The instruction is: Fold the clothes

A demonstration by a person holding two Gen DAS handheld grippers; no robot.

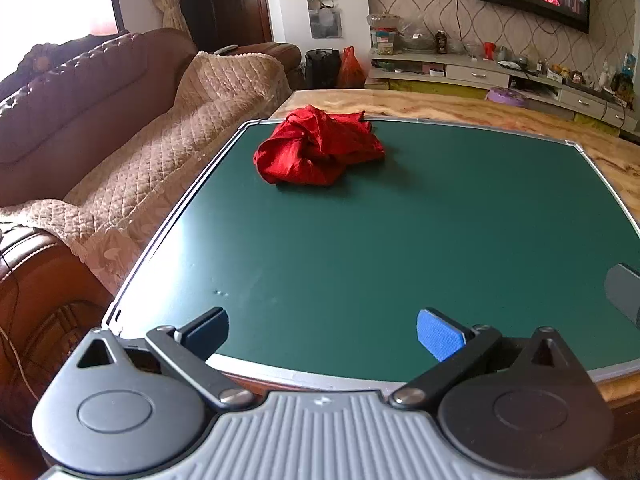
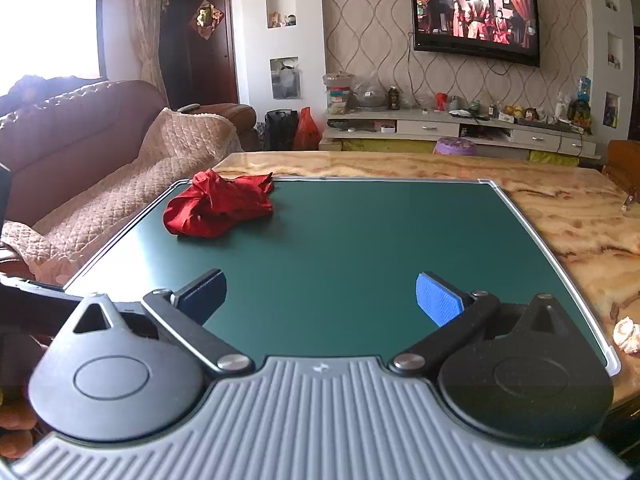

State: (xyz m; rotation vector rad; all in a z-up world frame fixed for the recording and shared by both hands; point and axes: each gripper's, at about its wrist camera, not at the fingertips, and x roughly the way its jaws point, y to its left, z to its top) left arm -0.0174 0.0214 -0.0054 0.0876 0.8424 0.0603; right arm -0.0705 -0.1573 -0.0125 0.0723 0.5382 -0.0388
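- The red cloth (image 1: 318, 146) lies crumpled at the upper left of the green mat (image 1: 400, 240) on the bench (image 2: 560, 208).
- The left hand-held gripper (image 1: 322, 334) sits low in frame, fingers apart, nothing held.
- The right hand-held gripper (image 2: 320, 298) likewise gapes empty, well apart from the cloth.

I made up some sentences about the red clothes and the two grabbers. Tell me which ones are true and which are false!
1. The red garment is folded flat and neat. False: it lies crumpled in a heap.
2. The red garment sits near the far left corner of the green mat. True.
3. The left gripper is pinching the garment. False: its jaws are open and empty, near the mat's close edge.
4. The right gripper is open and holds nothing. True.
5. The television on the wall is switched off. False: it shows a picture.
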